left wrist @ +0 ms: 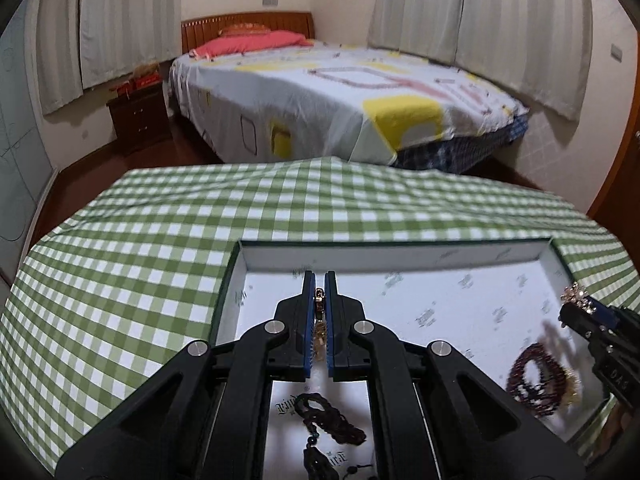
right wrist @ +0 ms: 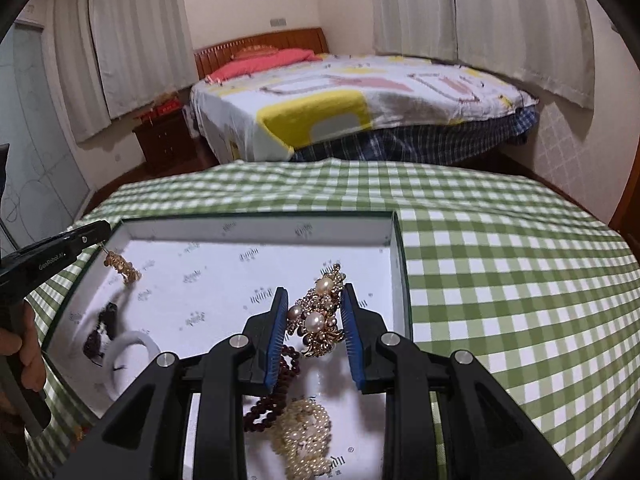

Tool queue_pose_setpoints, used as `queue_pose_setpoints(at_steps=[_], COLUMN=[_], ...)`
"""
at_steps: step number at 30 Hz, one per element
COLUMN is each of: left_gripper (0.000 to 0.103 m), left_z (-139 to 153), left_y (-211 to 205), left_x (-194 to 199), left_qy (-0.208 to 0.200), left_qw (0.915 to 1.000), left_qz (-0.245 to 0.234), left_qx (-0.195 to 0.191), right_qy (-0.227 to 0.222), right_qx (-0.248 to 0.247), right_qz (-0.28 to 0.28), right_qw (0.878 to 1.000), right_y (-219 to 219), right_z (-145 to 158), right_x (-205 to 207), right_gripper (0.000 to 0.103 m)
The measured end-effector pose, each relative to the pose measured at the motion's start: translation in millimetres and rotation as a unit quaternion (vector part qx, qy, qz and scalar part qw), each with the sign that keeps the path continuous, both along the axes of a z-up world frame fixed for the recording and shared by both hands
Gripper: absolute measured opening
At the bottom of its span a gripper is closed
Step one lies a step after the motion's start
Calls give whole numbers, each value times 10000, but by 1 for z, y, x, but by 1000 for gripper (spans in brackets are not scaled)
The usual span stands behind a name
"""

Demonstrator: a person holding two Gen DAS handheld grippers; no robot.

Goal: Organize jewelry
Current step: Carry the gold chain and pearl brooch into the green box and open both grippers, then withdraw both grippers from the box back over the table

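A shallow white box with dark green edges lies on the checked cloth. My left gripper is shut on a thin gold chain piece above the box's left part; the piece dangles in the right wrist view. My right gripper is shut on a gold brooch with pearls over the box's right side. In the box lie a dark red bead bracelet, a dark cord piece, a white bangle and a pearl strand.
The table carries a green-and-white checked cloth. Behind it stand a bed with a patterned sheet, a dark wooden nightstand and curtains. A hand holds the left gripper's handle.
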State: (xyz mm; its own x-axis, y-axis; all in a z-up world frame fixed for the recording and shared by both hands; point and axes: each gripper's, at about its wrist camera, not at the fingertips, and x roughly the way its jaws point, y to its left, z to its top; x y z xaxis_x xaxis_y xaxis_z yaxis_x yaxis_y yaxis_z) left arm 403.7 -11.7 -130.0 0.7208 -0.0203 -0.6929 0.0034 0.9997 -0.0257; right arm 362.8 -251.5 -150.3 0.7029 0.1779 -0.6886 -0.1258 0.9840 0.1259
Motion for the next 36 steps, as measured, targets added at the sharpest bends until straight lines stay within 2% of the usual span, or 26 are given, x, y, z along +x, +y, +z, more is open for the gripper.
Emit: queue_pose_setpoints(at_steps=[5,11,14,16,19,24,30,36], left_gripper=[5,6,9,17,29,35,44,45], left_z=[-12,-15,-15,-15,-10,1,22,38], left_y=[3,3,3,2,1,2,3,7], left_x=[7,7,7,7,3,-11,-49,-93], left_qy=[332,422,403,393,256,57,-373,-695], left_qw=[9994,9991,9992,9992,9996,9999,9993,9975], left_qz=[32,52,63,55,66,81,101,159], left_qx=[-20,-15,12,28,118,112,28,-23], right_qy=[224,313,301,293,209,24,-329,-604], right_qx=[43,64,78,119,108,140,142,115], right_qz=[-32,-72,-75,-58,-71,-84,-86,-132], right_qw=[9997,9995,9995,9995,9997,9999,9993,9980], right_y=[-2,-5,-5,-5,-6,-8,-4,-1], right_z=[-9,-15,-15,-15,-11,1,22,38], right_x=[4,5,5,6,3,-8,-38,-71], right_gripper=[28,30,32,34,35,35,35,35])
